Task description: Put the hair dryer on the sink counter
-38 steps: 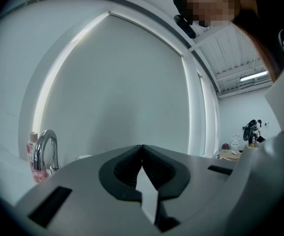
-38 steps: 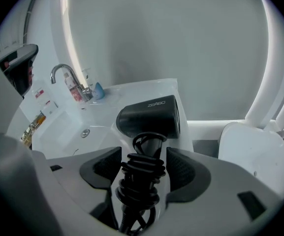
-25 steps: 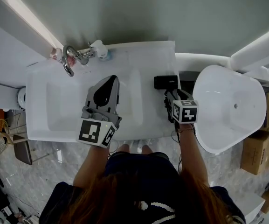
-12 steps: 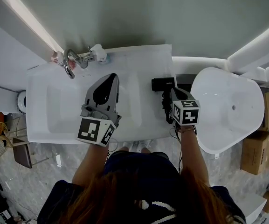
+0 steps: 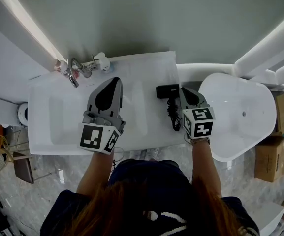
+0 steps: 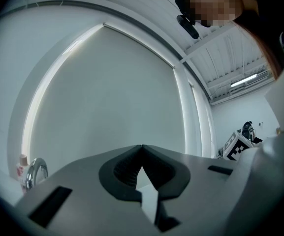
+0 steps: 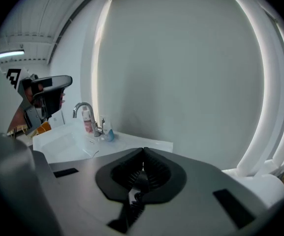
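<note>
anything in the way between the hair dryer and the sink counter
Nothing visible. The right gripper is shut on the hair dryer by its cord, above the bare right end of the sink counter. The faucet and bottles stand at the back left, and the left gripper, shut, is over the basin.

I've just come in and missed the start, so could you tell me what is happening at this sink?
A person holds a gripper in each hand over the sink counter. The black hair dryer seems to lie at its right end. The right claw is shut just beside it, the dryer's cord showing beneath; a pinch is unclear. The left claw is shut and empty.
</note>
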The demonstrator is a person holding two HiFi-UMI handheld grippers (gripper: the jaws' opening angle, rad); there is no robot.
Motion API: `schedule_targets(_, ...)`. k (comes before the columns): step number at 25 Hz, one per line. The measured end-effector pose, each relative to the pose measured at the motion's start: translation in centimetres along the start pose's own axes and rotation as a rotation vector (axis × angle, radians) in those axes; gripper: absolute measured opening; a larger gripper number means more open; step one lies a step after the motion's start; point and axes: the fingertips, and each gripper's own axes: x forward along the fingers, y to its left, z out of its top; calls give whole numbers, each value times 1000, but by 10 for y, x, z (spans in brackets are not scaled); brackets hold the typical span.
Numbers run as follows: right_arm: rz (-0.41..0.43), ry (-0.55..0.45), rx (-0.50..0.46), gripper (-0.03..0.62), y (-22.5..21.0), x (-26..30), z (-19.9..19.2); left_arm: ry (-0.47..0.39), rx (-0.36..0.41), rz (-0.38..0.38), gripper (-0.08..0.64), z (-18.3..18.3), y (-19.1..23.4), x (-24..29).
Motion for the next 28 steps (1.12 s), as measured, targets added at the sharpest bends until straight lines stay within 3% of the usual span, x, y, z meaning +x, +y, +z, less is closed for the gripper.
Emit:
schedule_targets(5, -8, -114, -54, 17, 7, -25, 40, -28, 10, 5, 18, 15, 0, -5)
schedule_targets(15, 5, -298, -6, 17, 12, -60, 97, -68, 18, 11, 18, 40, 3, -14)
schedule_targets(22, 2, -479, 21, 17, 14, -95, 136, -79, 20, 13, 18, 49, 4, -13)
schedule_targets(28, -5, -556, 13, 17, 16, -109, 152, -73, 37, -1, 18, 53, -2, -10)
